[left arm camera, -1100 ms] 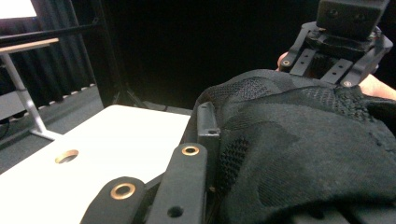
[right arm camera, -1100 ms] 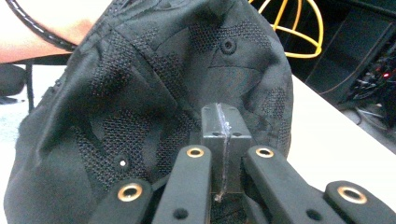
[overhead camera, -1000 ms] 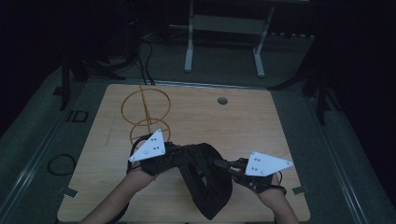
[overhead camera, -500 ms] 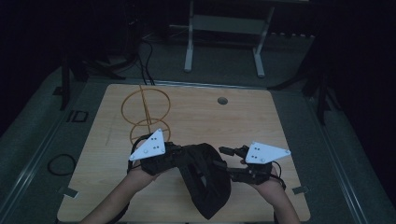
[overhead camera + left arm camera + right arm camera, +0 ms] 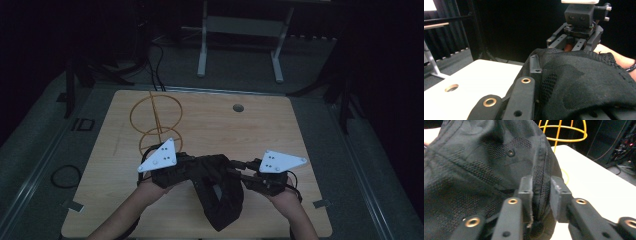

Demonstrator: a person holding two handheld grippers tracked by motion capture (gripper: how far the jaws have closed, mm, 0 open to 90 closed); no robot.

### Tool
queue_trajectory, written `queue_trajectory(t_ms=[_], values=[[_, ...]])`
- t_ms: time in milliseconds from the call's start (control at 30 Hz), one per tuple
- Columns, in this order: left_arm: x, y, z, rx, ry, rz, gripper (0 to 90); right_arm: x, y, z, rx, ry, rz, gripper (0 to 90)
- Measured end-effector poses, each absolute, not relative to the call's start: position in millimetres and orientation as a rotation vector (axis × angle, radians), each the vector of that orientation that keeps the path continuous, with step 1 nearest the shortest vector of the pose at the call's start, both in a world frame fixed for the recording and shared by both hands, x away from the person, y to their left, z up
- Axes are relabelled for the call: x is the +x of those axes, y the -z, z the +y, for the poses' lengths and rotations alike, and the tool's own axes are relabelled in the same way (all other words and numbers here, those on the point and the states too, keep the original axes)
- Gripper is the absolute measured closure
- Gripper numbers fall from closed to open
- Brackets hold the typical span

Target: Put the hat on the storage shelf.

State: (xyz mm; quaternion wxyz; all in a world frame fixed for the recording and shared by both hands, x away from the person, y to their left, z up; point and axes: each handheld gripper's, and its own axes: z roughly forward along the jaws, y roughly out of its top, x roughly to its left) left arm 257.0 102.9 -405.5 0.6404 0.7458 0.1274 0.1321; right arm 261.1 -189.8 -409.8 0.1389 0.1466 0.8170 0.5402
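Observation:
A black cap (image 5: 222,197) hangs between my two grippers over the near half of the wooden table (image 5: 300,130). My left gripper (image 5: 200,167) comes in from the left and is shut on the cap's fabric; the cloth (image 5: 584,82) drapes over its jaws (image 5: 554,75). My right gripper (image 5: 236,169) reaches in from the right. Its jaws (image 5: 541,190) have just been closing, with the cap's mesh edge (image 5: 499,162) pinched between the pads. The right gripper (image 5: 579,30) also shows beyond the cap in the left gripper view.
A yellow wire stand (image 5: 157,120) of hoops on a post rises on the table's left part, just beyond the left gripper; it also shows behind the cap (image 5: 561,131). A round hole (image 5: 238,107) sits near the far edge. Desk legs (image 5: 202,45) stand on the floor beyond.
The right gripper has shifted slightly toward the table's far side and re-set its jaws on the cap's edge. The left gripper and the cap have stayed put.

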Motion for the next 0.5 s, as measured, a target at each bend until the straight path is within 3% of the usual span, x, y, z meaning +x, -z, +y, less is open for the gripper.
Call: queue_trajectory(t_ms=[167,500], values=[[257,405,104,1.704,-0.308,0.291,88.6,258,406,-188,0.424,-1.518,2.335,86.9],[257,400,110,1.702,-0.363,0.288,88.0,253,392,-189,0.467,-1.551,2.286,88.0]])
